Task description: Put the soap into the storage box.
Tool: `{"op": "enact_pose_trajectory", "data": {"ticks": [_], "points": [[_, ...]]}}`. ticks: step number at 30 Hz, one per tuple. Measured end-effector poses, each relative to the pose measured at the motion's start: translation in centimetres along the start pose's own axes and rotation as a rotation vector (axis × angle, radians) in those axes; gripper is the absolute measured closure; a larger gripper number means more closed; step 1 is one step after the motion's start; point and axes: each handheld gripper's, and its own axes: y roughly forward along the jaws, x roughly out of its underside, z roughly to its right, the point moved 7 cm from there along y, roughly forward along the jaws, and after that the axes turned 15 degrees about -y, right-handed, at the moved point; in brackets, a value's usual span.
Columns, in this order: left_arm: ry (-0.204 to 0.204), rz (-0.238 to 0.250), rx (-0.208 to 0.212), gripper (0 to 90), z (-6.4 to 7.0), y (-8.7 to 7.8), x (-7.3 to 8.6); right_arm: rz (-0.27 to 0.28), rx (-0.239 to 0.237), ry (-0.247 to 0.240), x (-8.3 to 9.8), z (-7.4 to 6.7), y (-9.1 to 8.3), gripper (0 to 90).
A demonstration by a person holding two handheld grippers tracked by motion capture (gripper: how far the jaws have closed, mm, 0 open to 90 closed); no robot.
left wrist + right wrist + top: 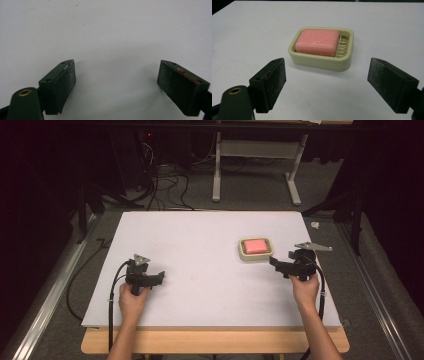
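A pink bar of soap (256, 245) (317, 42) lies in a cream ribbed soap dish (243, 254) (322, 63) on the white table, right of centre. My right gripper (278, 263) (327, 82) is open, its jaws spread wide just short of the dish and apart from it. At the left front of the table, my left gripper (159, 276) (116, 83) is open over bare table, nothing between its jaws. A hand holds each gripper from the near edge.
The white board (200, 285) rests on a wooden table edge (215, 340). Beyond the far edge are a grey stand (255, 165) and cables (165, 185) on the floor. A metal rail (45, 285) runs along the left side.
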Motion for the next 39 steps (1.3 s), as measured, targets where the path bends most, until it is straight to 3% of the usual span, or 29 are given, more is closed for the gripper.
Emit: {"op": "enact_pose_trajectory", "data": {"ticks": [20, 39], "points": [[0.000, 0.000, 0.000, 15.6, 0.0, 0.0, 0.0, 0.030, -0.043, -0.031, 1.4, -2.0, -1.2, 16.7], [0.000, 0.000, 0.000, 15.6, 0.0, 0.0, 0.0, -0.022, -0.081, -0.053, 4.1, -3.9, -0.4, 18.1]]}}
